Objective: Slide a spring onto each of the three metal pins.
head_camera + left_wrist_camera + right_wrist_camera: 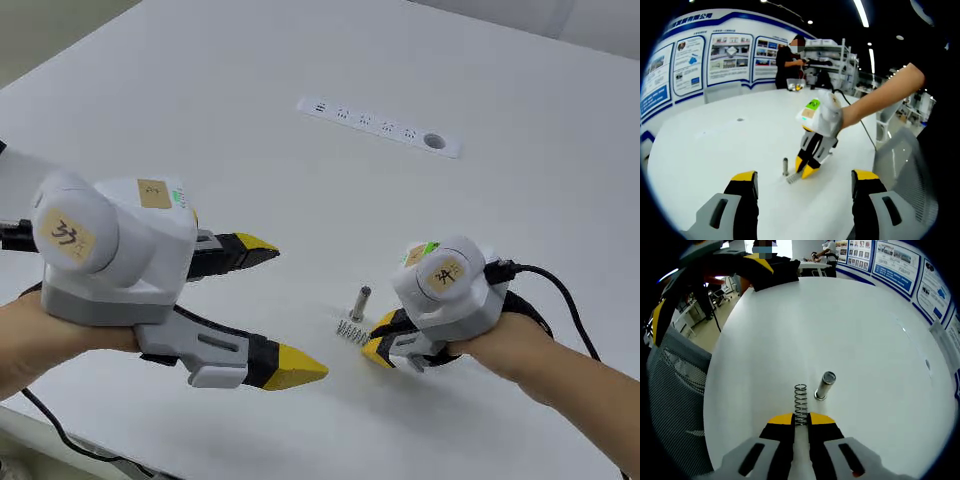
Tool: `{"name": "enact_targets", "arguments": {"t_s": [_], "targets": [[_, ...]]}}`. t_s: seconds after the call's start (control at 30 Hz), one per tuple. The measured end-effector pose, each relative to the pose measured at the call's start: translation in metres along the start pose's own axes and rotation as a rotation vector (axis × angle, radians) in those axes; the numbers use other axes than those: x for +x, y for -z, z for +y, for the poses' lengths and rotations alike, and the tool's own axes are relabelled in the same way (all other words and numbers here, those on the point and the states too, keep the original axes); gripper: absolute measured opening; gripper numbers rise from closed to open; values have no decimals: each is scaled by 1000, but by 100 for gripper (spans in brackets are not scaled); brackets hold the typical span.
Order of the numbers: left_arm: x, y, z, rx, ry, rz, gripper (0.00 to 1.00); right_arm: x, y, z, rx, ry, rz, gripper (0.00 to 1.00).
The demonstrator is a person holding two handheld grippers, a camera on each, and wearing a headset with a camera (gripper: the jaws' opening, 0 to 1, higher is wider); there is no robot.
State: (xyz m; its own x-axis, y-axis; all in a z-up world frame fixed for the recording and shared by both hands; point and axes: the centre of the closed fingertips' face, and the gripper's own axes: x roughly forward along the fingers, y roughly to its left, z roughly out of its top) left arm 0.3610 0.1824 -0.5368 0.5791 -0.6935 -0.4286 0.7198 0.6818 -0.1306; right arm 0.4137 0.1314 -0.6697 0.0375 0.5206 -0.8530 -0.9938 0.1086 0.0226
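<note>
Right gripper view: the right tool [801,421] is clenched on the near end of a spring [800,402], with the two yellow-tipped jaws closed together around the coil. The rest of the spring extends forward from the jaw tips, low over the white table [850,320]. Whether the free end touches the surface cannot be determined. A metal pin [825,385] stands upright on the table just beside the far end of the spring, apart from it.

Head view: the right tool is held in the person's right hand [515,345], its tips pointing toward the pin. The left tool [290,308] is released, its jaws spread wide and grasping nothing. It sits to the left of the pin and spring, well apart from both. A white power strip [380,126] lies on the far part of the table.

Left gripper view: the left tool's two jaws rise apart from the bottom edge. Between them, farther ahead, the right tool angles down to the spring, with the pin upright just beside it.
</note>
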Motion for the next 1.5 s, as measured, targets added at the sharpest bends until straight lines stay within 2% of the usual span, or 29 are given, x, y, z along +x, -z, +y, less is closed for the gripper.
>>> {"name": "enact_targets", "arguments": {"t_s": [0.07,0.17,0.3,0.4,0.57,0.63,0.7,0.87,1.0,1.1,1.2,1.27,1.33,1.4,1.5], "targets": [[1,-2,-1,1,7,1,78,-1,-1,1,-3,9,2,11],[2,-4,0,11,8,8,77,-8,-7,3,1,7,-23,11],[5,-4,-1,28,10,15,74,-30,-21,2,-22,39,-77,11],[11,-1,-3,31,20,31,71,-47,-29,6,-28,33,-115,10],[22,-2,-9,82,31,51,65,-73,-38,20,-104,29,-134,10],[24,-2,-16,127,61,77,61,-84,-49,33,-127,-2,-165,10],[26,-4,-18,162,65,82,58,-91,-55,43,-173,-16,-168,10],[27,-11,-23,187,83,77,46,-98,-63,57,-242,-26,-171,10],[25,-10,-27,207,99,87,36,-103,-68,66,-276,-49,-191,10],[24,-11,-31,213,112,80,28,-107,-71,71,-325,-48,-200,10],[23,-9,-34,221,126,91,21,-109,-72,74,-340,-49,-201,10],[23,-8,-36,228,131,94,20,-110,-72,75,-351,-49,-200,10],[23,-6,-40,244,151,107,14,-111,-73,75,-356,-49,-200,10],[23,-5,-41,267,147,115,13,-111,-73,76,-369,-48,-198,10],[21,-5,-42,269,157,119,12,-113,-72,78,-383,-51,-197,11]]}}
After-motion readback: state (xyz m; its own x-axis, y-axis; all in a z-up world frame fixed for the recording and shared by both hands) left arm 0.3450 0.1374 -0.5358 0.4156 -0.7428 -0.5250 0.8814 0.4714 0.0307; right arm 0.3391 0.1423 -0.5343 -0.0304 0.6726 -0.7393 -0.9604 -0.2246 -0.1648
